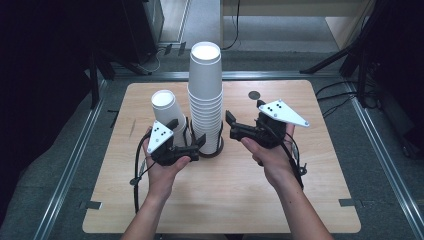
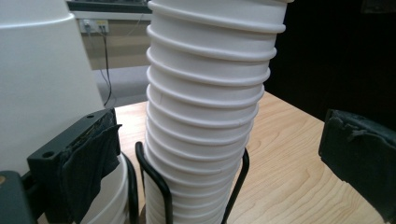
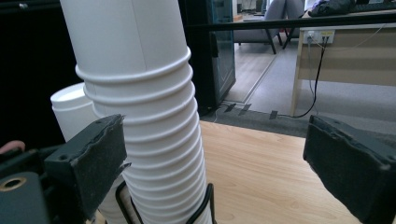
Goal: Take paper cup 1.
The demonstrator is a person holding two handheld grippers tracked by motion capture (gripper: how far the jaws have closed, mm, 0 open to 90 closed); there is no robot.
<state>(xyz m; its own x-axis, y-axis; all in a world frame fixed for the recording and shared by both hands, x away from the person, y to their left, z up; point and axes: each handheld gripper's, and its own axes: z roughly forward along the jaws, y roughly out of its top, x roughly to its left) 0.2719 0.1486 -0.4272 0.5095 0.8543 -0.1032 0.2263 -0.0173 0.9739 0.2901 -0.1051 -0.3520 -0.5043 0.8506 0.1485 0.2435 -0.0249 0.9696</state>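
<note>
A tall stack of white paper cups (image 1: 205, 90) stands in a black wire holder (image 1: 216, 149) at the middle of the wooden table (image 1: 225, 200). A shorter white cup (image 1: 166, 107) stands just left of it. My left gripper (image 1: 187, 131) is open at the stack's lower left, and in the left gripper view the stack (image 2: 205, 107) rises between its jaws, apart from both pads (image 2: 88, 158). My right gripper (image 1: 245, 112) is open at the stack's right. In the right gripper view the stack (image 3: 144, 116) stands just beside the left pad (image 3: 100, 158).
A small dark disc (image 1: 254, 94) lies on the table behind the right gripper. Metal rails (image 1: 75, 150) border the table, and black stands (image 1: 350, 50) rise at the back right. In the right gripper view a desk (image 3: 345, 56) sits far off.
</note>
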